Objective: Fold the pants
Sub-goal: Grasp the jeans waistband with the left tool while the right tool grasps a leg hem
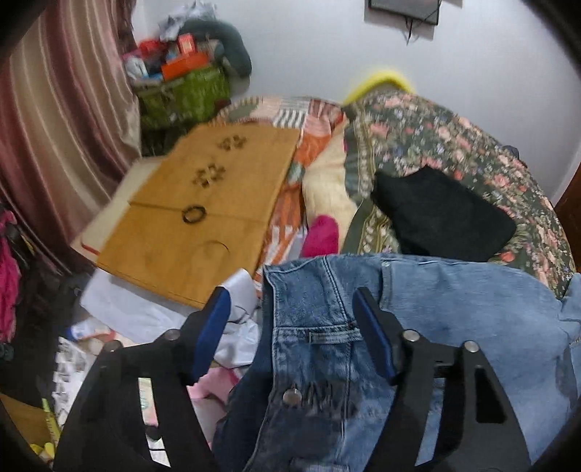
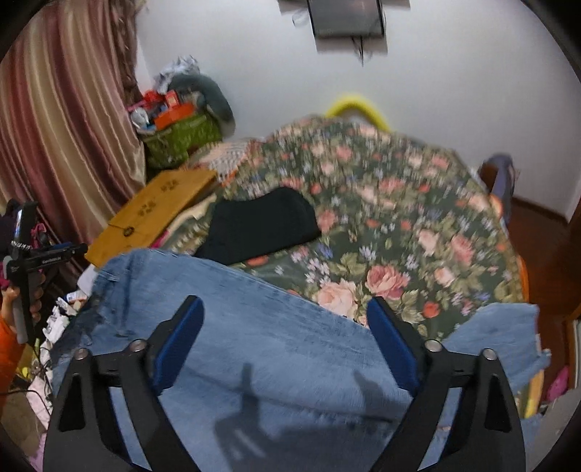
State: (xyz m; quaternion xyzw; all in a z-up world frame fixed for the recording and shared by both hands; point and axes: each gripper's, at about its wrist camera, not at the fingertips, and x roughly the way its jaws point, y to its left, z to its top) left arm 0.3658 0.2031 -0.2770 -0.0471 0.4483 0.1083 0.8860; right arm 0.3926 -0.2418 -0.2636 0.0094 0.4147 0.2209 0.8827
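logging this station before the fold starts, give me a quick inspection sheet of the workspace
surface: bed under a floral cover, rumpled.
job's things: blue jeans spread on the near edge; waistband and button sit between the left jaws.
clutter: black garment on the cover beyond the jeans; brown board with a hair tie on it; loose clothes and papers at the left.
grippers: left gripper open around the waistband; right gripper open above a jeans leg.
cables: one hangs from the wall-mounted screen.
surroundings: striped curtain, green basket piled with items, white wall.
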